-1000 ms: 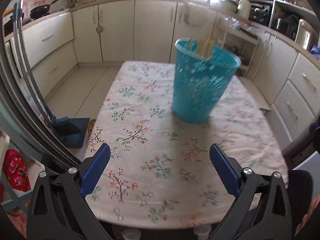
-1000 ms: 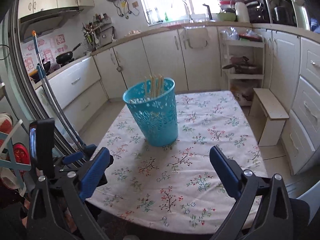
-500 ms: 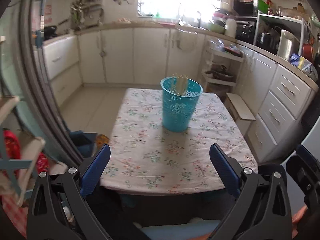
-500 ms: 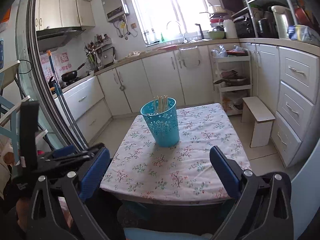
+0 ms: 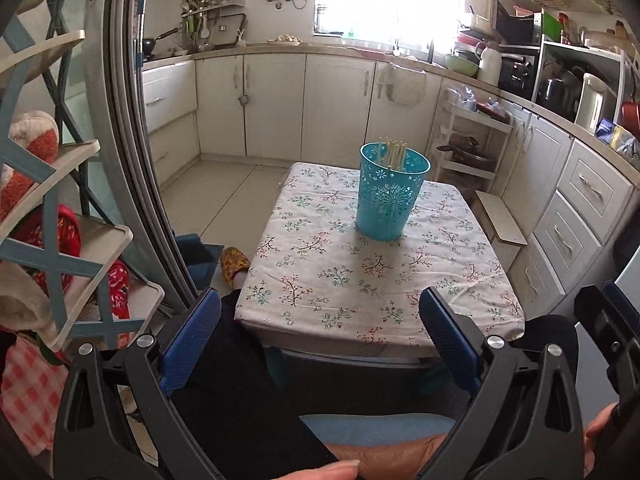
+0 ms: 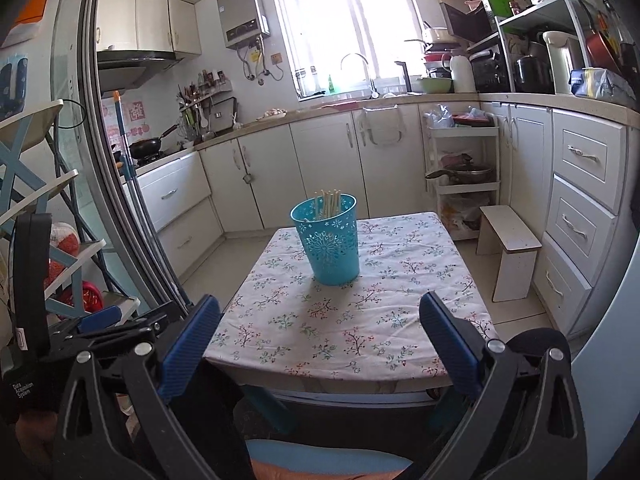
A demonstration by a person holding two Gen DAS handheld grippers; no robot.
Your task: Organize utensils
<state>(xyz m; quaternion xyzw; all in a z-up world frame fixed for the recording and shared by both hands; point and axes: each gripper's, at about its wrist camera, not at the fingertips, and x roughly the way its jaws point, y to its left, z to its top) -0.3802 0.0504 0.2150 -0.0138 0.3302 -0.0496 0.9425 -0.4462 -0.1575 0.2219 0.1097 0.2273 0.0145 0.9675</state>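
Note:
A teal perforated holder (image 5: 387, 195) stands upright on the far half of the floral-cloth table (image 5: 376, 280), with several pale wooden chopsticks (image 5: 394, 153) upright inside it. It also shows in the right wrist view (image 6: 329, 241), chopsticks (image 6: 328, 203) included. My left gripper (image 5: 319, 338) is open and empty, held back from the table's near edge above the person's lap. My right gripper (image 6: 319, 338) is open and empty, also short of the near edge. The left gripper's body shows at the left of the right wrist view (image 6: 112, 330).
A small wooden stool (image 6: 510, 246) stands right of the table. White cabinets and drawers (image 6: 580, 200) line the back and right. A shoe rack (image 5: 48, 208) and door frame are on the left. The person's knees (image 5: 360, 432) lie below the grippers.
Both grippers have pulled back and up from the table. The holder now looks small and far, and the whole table and kitchen are in view. Both stay open.

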